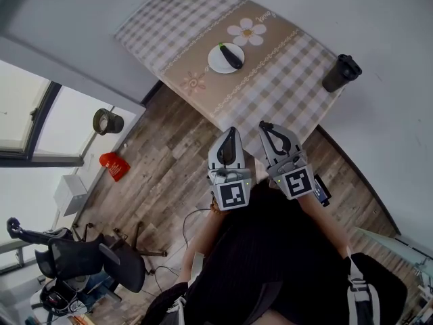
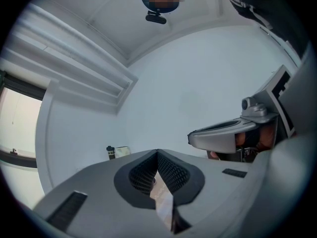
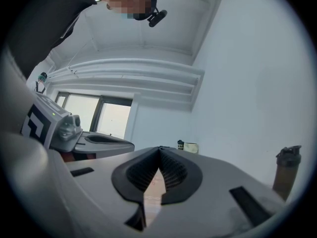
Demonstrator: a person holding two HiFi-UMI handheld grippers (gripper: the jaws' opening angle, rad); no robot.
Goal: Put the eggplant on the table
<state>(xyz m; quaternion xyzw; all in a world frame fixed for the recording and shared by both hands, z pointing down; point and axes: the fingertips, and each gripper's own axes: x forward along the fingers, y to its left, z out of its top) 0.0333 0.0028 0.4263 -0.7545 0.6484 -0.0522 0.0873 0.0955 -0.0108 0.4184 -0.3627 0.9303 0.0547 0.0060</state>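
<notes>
1. The left gripper [image 1: 231,137] and the right gripper [image 1: 269,133] are held level, side by side. Each has its jaws pressed together with nothing between them.
2. The eggplant [image 1: 231,55] lies on a white plate [image 1: 216,62] on the checked table [image 1: 291,90]. It is at twelve o'clock from the grippers and well apart from them.
3. A dark tumbler [image 1: 341,72] stands at the plate's three o'clock, near the table's edge.

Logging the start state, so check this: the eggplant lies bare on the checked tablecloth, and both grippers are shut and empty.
One thing is wrong: the eggplant lies on the white plate, not bare on the checked tablecloth; the head view shows it. The rest stands: left gripper and right gripper are both shut and empty.
</notes>
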